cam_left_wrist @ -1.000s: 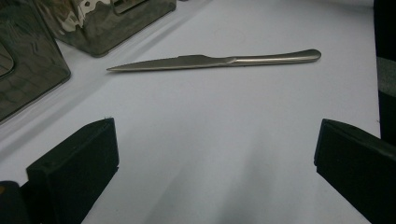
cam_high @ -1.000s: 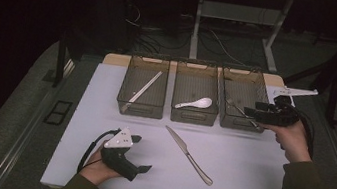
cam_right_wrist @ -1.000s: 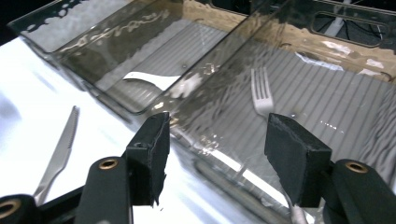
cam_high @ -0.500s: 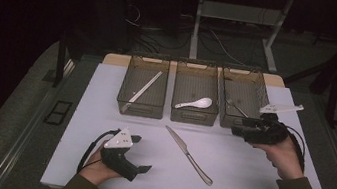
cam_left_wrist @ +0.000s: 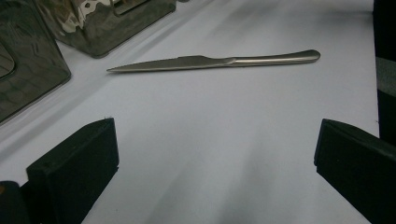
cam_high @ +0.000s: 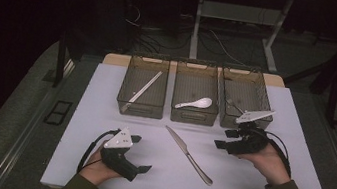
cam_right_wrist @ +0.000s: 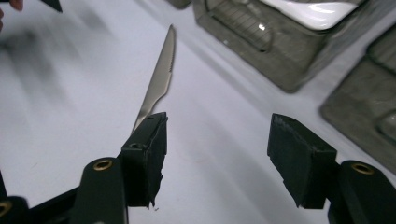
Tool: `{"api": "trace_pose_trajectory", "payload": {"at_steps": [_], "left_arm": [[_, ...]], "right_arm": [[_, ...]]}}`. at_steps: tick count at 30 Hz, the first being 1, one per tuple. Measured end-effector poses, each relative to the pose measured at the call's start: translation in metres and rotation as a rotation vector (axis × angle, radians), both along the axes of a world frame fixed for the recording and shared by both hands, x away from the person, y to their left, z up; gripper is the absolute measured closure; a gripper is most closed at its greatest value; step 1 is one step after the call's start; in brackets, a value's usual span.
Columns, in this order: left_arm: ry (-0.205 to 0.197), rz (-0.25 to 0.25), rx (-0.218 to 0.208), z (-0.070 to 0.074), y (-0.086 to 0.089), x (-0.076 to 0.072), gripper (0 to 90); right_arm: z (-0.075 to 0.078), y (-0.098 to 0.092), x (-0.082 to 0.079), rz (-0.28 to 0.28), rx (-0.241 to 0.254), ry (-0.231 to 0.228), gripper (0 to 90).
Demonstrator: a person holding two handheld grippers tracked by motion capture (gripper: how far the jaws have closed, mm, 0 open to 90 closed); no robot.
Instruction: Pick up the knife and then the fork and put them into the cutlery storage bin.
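A steel table knife lies diagonally on the white table top, blade toward the bins. My left gripper rests low at the front left, open, a short way left of the knife. In the left gripper view the knife lies crosswise beyond the wide-apart jaws of the left gripper. My right gripper hovers just right of the knife, open and pointing left. In the right gripper view the blade runs up from behind the left jaw of the right gripper, with nothing held.
Three smoky see-through bins stand in a row at the back: the left bin holds chopsticks, the middle bin a white spoon, the right bin a fork. The table edge runs close behind both hands.
My right gripper has come away from above the right bin, down and to the left, toward the knife. The left gripper and the knife have stayed put.
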State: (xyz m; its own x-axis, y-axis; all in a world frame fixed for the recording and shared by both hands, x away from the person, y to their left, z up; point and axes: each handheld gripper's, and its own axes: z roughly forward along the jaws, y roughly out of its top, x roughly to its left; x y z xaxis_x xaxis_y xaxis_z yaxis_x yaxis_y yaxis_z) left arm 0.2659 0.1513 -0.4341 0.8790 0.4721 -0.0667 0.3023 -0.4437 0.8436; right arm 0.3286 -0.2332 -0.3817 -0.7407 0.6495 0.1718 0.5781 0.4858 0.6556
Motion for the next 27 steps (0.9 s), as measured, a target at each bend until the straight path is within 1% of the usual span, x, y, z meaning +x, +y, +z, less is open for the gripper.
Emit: {"api": "trace_pose_trajectory", "payload": {"at_steps": [5, 8, 12, 15, 20, 23, 27], "left_arm": [[0.002, 0.0, 0.002, 0.0, 0.0, 0.0, 0.0], [0.0, 0.002, -0.001, 0.0, 0.0, 0.0, 0.0], [0.001, 0.001, -0.001, 0.0, 0.0, 0.0, 0.0], [0.001, 0.001, -0.001, 0.0, 0.0, 0.0, 0.0], [0.002, -0.002, 0.005, 0.0, -0.001, 0.0, 0.0], [-0.001, -0.004, 0.005, 0.0, -0.001, 0.0, 0.0], [-0.001, -0.003, 0.003, 0.0, -0.001, 0.0, 0.0]], "right_arm": [[-0.004, 0.017, -0.002, 0.029, -0.049, 0.028, 41.6], [-0.005, 0.025, -0.002, 0.036, -0.053, 0.058, 45.7], [-0.007, 0.036, -0.003, 0.066, -0.068, 0.083, 50.6], [-0.01, 0.044, -0.004, 0.083, -0.092, 0.1, 53.6], [-0.016, 0.057, -0.005, 0.117, -0.132, 0.127, 58.6], [-0.019, 0.066, -0.007, 0.141, -0.154, 0.136, 61.3], [-0.024, 0.077, -0.008, 0.16, -0.179, 0.15, 65.0]]}}
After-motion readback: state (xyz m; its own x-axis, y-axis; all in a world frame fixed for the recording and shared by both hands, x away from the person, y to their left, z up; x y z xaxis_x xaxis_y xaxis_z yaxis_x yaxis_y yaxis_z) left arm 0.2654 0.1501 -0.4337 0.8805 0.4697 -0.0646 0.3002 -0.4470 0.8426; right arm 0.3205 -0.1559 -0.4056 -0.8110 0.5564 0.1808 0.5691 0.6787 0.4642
